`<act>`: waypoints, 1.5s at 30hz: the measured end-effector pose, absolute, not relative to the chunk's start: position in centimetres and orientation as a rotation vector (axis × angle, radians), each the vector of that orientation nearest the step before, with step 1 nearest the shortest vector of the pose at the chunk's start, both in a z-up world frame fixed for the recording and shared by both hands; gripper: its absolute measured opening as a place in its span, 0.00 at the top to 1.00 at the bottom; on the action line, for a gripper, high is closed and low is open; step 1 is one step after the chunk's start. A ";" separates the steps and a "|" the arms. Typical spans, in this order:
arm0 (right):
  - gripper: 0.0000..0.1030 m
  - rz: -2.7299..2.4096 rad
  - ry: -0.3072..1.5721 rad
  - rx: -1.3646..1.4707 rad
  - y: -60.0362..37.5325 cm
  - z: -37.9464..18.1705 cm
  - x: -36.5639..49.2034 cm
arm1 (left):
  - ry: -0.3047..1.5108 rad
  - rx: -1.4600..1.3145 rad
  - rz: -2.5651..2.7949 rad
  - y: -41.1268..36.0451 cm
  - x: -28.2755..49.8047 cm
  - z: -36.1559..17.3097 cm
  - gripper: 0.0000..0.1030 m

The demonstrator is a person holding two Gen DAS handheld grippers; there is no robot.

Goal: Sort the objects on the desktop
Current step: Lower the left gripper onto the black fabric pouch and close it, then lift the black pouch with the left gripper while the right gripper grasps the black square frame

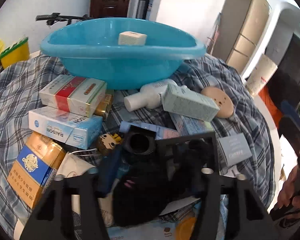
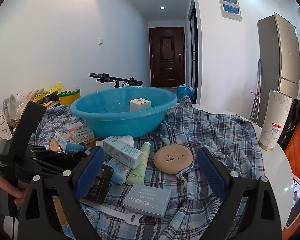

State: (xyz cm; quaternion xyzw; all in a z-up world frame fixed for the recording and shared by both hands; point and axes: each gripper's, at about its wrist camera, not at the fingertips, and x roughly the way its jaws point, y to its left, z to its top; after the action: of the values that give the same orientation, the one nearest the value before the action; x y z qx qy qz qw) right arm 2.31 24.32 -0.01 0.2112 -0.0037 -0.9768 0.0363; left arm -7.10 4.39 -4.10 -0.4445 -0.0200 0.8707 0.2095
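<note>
Black square frame (image 1: 187,152) pinched in left gripper (image 1: 150,172); right gripper (image 2: 150,172) spread wide.

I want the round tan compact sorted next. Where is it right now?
The round tan compact lies on the plaid cloth in front of the blue basin, just right of the pale green box; the left wrist view shows it right of centre.

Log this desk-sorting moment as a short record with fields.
surface: plaid cloth
container: blue basin, holding one small white box
left tongs: closed on a dark object, identity unclear
right tongs: open, empty
loose items: tan disc, grey box, white bottle, cigarette packs
</note>
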 end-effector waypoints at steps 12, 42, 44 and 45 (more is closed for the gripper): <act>0.09 -2.982 0.011 0.669 23.5 -0.4 2.3 | -0.131 -0.996 2.578 1.1 -1.9 0.0 0.76; 0.00 -2.821 0.100 1.135 13.2 -5.4 -2.5 | -0.143 -0.852 2.835 -3.2 0.4 0.5 0.76; 0.00 -2.803 0.115 1.170 13.0 -5.8 -2.9 | -0.146 -0.862 2.832 -3.3 0.4 0.3 0.76; 0.00 -2.791 0.124 1.191 12.7 -6.0 -3.0 | -0.147 -0.865 2.829 -3.3 0.4 0.2 0.76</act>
State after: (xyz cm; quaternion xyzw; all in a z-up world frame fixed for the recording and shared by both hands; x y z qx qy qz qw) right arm -3.02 12.73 -6.01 0.3917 0.0409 -0.9177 0.0524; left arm 0.40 -3.25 0.20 -0.2909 -0.0493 0.9513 0.0898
